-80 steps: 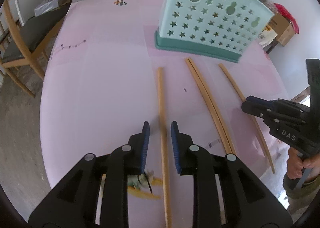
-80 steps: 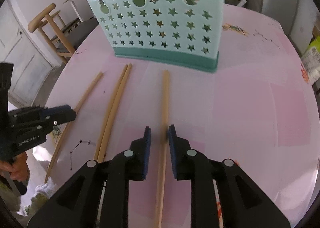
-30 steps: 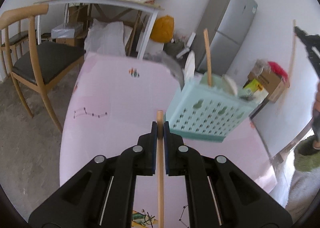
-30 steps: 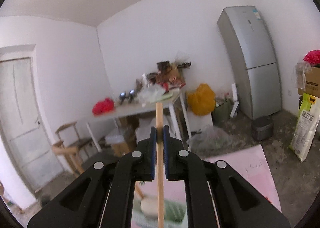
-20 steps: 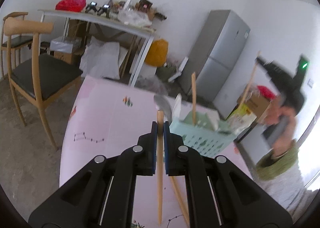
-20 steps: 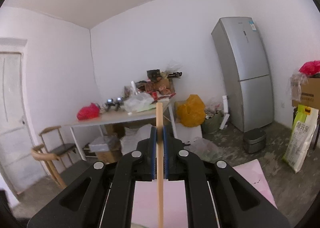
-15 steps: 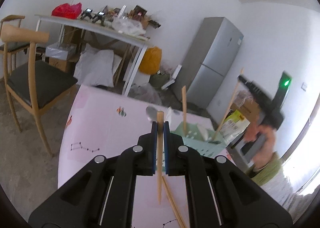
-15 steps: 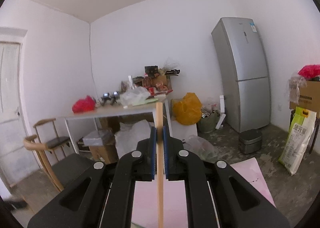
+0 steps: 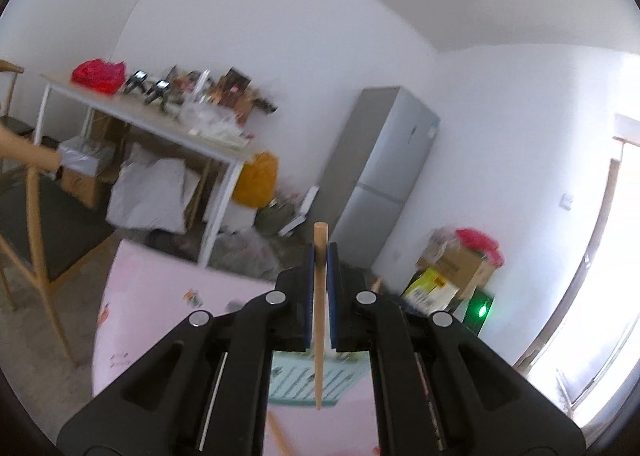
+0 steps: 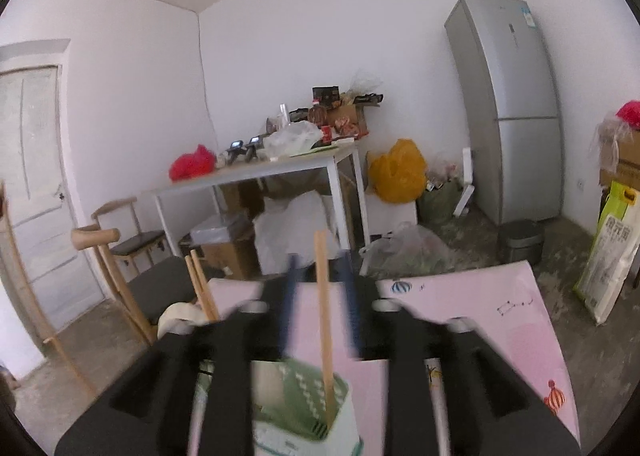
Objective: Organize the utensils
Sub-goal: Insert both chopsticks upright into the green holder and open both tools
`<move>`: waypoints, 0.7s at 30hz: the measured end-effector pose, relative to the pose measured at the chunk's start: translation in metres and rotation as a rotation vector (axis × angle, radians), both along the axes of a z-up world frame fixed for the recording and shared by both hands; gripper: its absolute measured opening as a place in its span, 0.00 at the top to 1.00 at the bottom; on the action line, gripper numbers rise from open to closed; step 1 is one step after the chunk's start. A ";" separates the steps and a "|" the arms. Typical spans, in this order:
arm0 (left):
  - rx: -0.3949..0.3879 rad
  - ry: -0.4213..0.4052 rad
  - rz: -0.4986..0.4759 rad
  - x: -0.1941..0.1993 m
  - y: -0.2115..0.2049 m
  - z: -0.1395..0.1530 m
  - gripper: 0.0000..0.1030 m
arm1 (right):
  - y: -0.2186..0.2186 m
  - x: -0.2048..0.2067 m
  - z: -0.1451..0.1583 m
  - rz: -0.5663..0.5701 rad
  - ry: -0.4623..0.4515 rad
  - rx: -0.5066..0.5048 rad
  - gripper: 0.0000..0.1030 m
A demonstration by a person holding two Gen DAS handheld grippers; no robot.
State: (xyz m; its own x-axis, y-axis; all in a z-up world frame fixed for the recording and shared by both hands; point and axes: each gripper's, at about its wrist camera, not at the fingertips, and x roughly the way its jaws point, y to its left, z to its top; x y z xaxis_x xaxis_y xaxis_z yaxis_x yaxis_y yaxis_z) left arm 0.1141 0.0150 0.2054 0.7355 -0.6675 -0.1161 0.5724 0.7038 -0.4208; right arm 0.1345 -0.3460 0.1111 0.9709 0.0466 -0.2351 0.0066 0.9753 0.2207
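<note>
Pink table [image 10: 500, 320] fills the lower part of both views & carries the job; the rest of the room (fridge, cluttered white desk, chairs) is just backdrop. On it, low centre of the right wrist view, sits the mint holder [image 10: 304, 412], seen from above w/ its green-lined inside showing; the same holder [image 9: 308, 384] peeks out pale blue-green betw. the left gripper's arms at bottom centre, so both hands are aimed at it. Right gripper [image 10: 320, 296] is blurred mid-frame: its fingers are parting, blue pads standing clear on either side of a chopstick [image 10: 325, 320], not pressing it. That stick stands near upright w/ its lower end down in the holder at its right side — prob. let go there so it drops in & leans on the wall. Two more sticks [image 10: 202, 284] poke up at centre left, likely already in the holder, tho their bases are hidden. Left gripper [image 9: 319, 288] is clenched on its own chopstick [image 9: 319, 336], held vertical, tip hanging in front of the holder in the picture, not in it yet; upright hold looks meant for a straight drop once over the opening. One more stick [image 9: 276, 436] lies on the table at bottom edge, left of centre, still to sort.
</note>
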 end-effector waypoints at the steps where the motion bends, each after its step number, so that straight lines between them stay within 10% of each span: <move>1: -0.006 -0.007 -0.005 0.000 -0.002 0.004 0.96 | -0.004 -0.007 0.002 0.012 -0.012 0.016 0.59; 10: -0.039 -0.082 -0.042 0.009 -0.057 0.032 0.96 | -0.037 -0.067 0.011 -0.013 -0.079 0.121 0.51; 21: 0.081 -0.036 -0.031 0.062 -0.141 -0.008 0.96 | -0.055 -0.099 -0.003 -0.030 -0.092 0.171 0.50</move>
